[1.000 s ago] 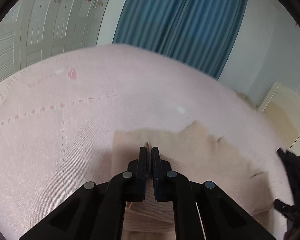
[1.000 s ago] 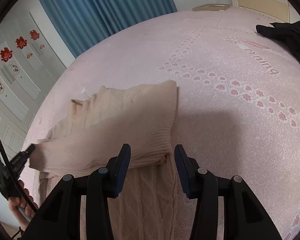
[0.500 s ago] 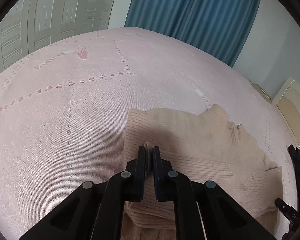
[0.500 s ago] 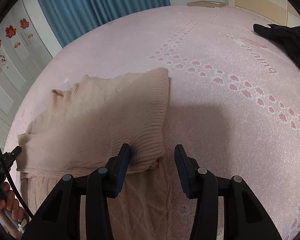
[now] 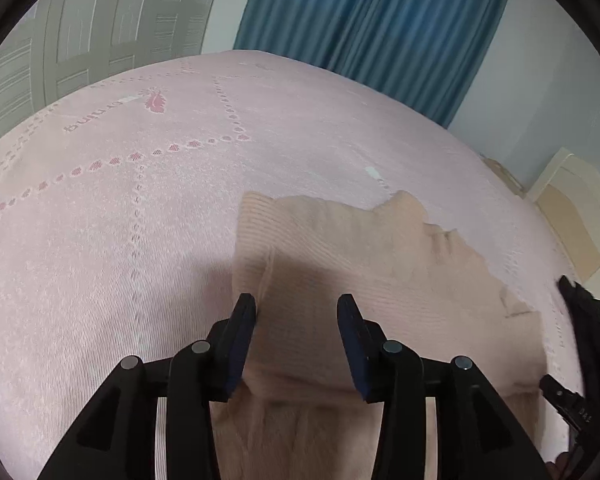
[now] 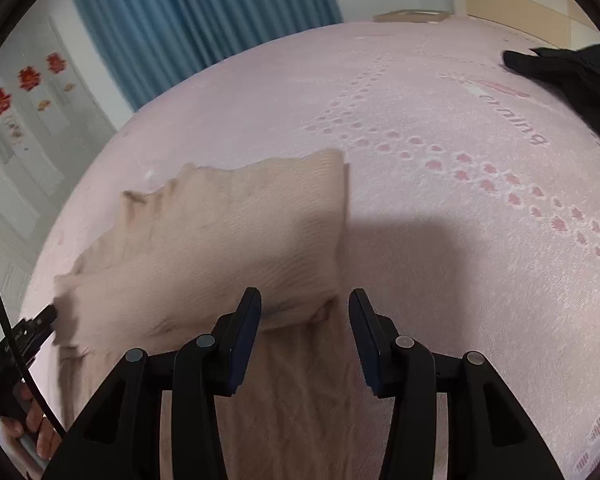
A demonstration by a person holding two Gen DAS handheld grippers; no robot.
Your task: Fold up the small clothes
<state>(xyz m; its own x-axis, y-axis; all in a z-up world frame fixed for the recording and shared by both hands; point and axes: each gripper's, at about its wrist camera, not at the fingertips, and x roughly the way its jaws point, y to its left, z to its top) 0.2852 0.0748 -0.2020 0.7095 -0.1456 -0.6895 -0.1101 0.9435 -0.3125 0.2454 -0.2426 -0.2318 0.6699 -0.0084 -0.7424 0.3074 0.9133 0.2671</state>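
A beige knitted sweater point(image 5: 352, 264) lies on the pink bed cover point(image 5: 140, 240), its ribbed part folded over the lower part; it also shows in the right wrist view point(image 6: 228, 240). My left gripper point(image 5: 296, 312) is open and empty, its jaws straddling the fold's left end just above the knit. My right gripper point(image 6: 304, 304) is open and empty over the fold's right corner. The left gripper's tip point(image 6: 40, 322) shows at the fold's far left end in the right wrist view.
A black garment point(image 6: 568, 72) lies at the bed's right side; it also shows in the left wrist view point(image 5: 592, 332). Blue curtains point(image 5: 372, 28) and white wardrobe doors point(image 5: 80, 32) stand beyond the bed. A wooden headboard point(image 5: 572, 208) is at the right.
My left gripper was shut on the sweater's edge, carried it over, and has now opened and let go. The right gripper stayed open and shifted slightly.
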